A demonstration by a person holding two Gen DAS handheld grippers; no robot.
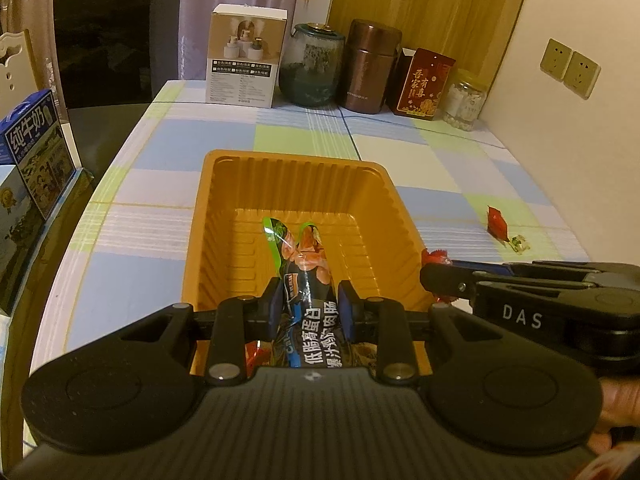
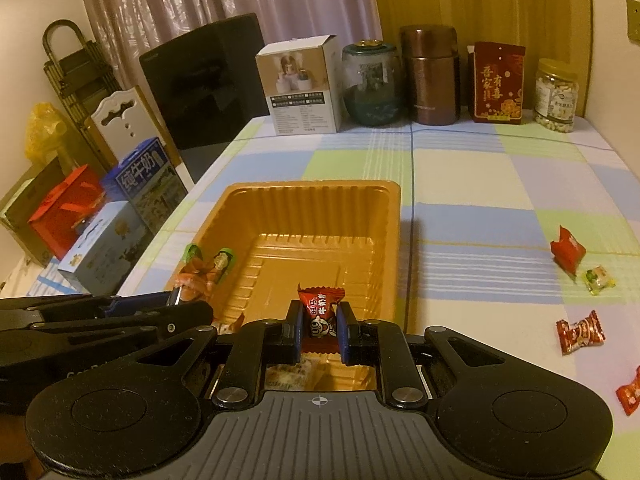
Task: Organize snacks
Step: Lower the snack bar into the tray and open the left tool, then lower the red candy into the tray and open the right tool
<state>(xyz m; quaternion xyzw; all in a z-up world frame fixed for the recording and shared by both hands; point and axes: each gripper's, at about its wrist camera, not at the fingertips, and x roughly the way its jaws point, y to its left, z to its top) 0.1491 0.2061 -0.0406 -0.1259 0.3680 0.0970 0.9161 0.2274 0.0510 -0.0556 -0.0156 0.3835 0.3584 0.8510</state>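
Note:
An orange plastic tray (image 1: 240, 184) (image 2: 372, 216) sits on the checked tablecloth. My left gripper (image 1: 308, 300) is shut on a dark sausage snack packet (image 1: 308, 276) and holds it over the tray's near part; the packet also shows in the right wrist view (image 2: 204, 272). My right gripper (image 2: 320, 330) is shut on a red wrapped candy (image 2: 320, 308), over the tray's near right edge; it enters the left wrist view from the right (image 1: 436, 276). Loose candies lie on the cloth to the right: red ones (image 2: 567, 254) (image 2: 580, 330) (image 2: 630, 394) and a clear green one (image 2: 599, 278).
Along the back wall stand a white box (image 2: 300, 88), a glass jar (image 2: 370, 84), a brown canister (image 2: 430, 76), a red packet (image 2: 498, 84) and a jar of nuts (image 2: 556, 96). Milk cartons (image 2: 140, 196) stand off the table's left edge.

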